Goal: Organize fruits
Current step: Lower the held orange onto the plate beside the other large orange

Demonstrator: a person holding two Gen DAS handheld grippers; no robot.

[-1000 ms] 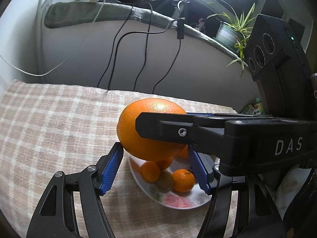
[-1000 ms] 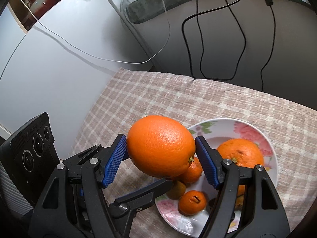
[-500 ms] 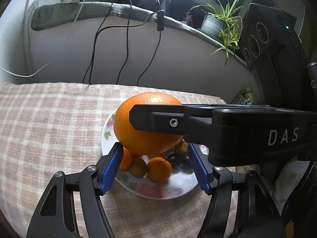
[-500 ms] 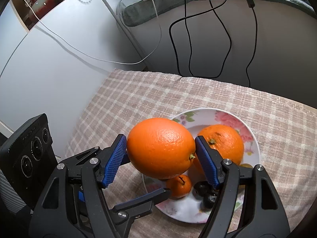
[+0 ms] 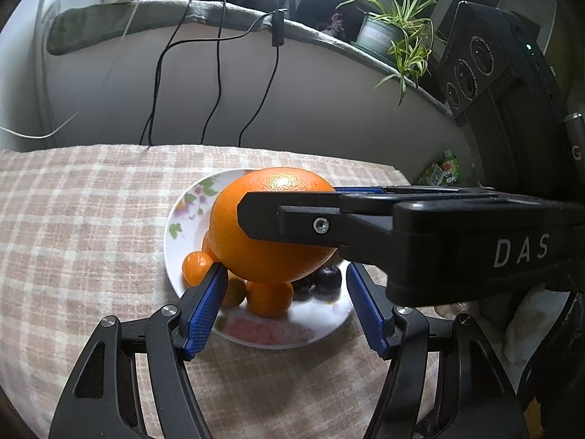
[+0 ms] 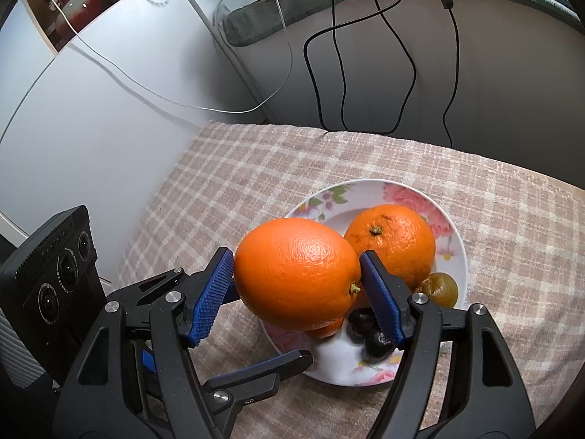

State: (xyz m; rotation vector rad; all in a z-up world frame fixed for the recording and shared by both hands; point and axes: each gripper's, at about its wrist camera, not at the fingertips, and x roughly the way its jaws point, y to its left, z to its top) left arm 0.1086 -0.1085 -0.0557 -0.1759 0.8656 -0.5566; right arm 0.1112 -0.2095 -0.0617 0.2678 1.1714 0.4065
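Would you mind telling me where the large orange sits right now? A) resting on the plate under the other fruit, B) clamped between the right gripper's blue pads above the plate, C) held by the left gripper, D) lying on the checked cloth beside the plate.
B: the large orange is pinched between the right gripper pads, hanging over the flowered plate.

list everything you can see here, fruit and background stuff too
large orange: 1, orange, held above the plate
second orange: 1, orange, on the plate
small citrus: at least 2, orange, on the plate
greenish fruit: 1, on the plate
dark fruits: at least 2, near black, on the plate
plate: 1, white, floral, on the cloth
checked cloth: 1, beige
cables: several, on the wall
potted plant: 1, green, on the ledge
right gripper: 1, blue fingers on the large orange
left gripper: 1, open, holds nothing
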